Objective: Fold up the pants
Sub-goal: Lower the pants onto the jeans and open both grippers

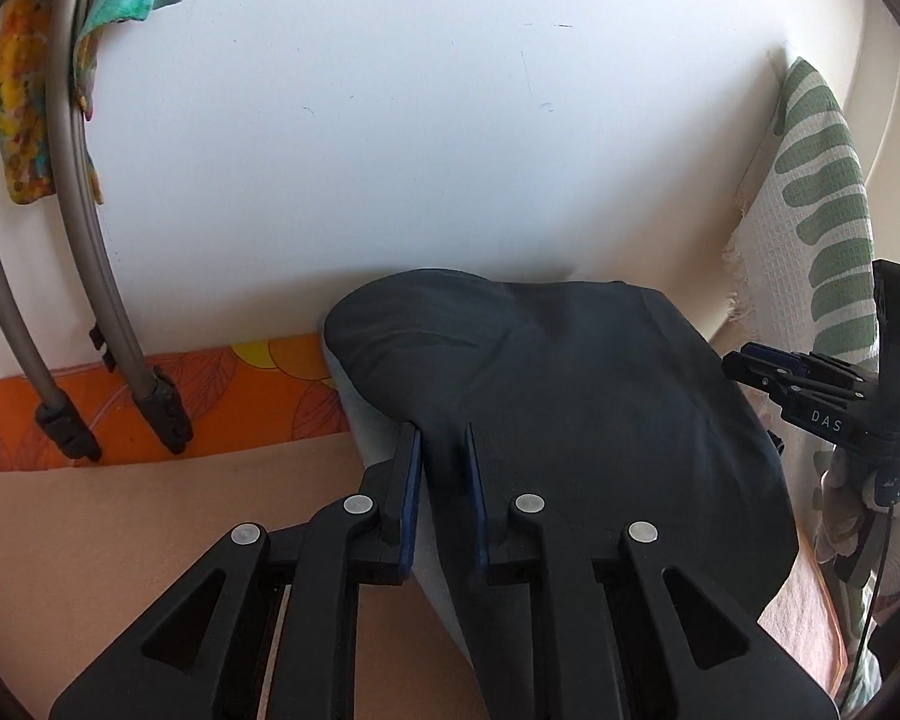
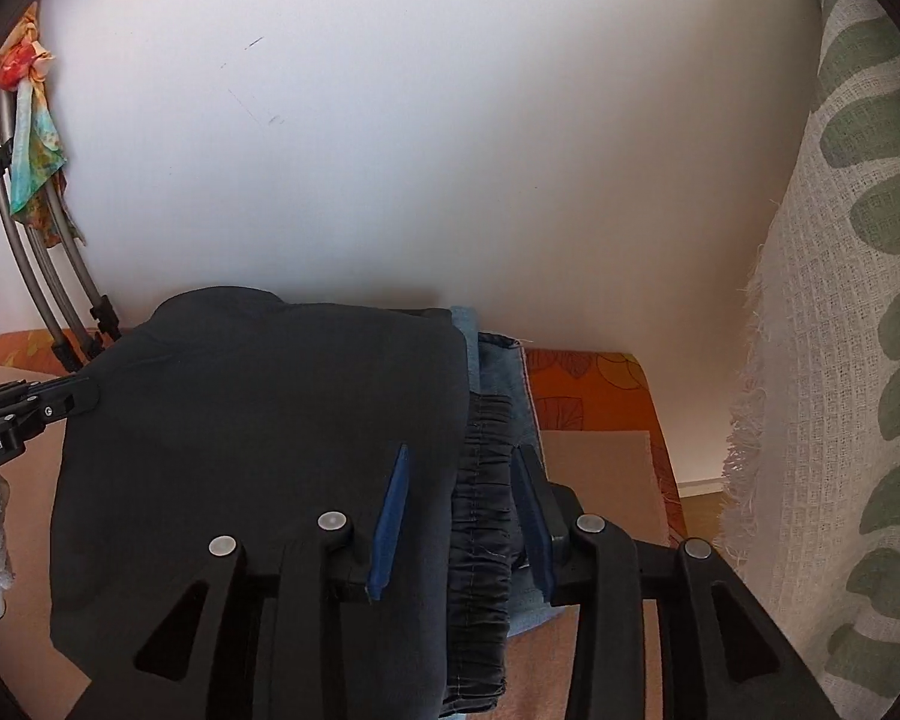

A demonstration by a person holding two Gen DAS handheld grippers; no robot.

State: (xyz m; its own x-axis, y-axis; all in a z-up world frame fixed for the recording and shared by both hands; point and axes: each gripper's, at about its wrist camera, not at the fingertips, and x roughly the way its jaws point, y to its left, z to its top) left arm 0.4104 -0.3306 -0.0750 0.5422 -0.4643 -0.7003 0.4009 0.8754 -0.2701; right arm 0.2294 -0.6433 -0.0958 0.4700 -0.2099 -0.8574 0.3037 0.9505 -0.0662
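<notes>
Smooth black pants (image 2: pixel 258 450) lie folded just ahead of both claws, stacked over denim (image 2: pixel 498 372). Left claw (image 1: pixel 441 438) stands slightly apart, right claw (image 2: pixel 462 456) wider, both empty. Lower stack layers are hidden.

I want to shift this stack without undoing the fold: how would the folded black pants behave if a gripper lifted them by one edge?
The black pants look soft and thin, so they would probably droop and unfold. The gathered elastic waistband looks thicker and should give firmer purchase. The denim beneath might get dragged along.
</notes>
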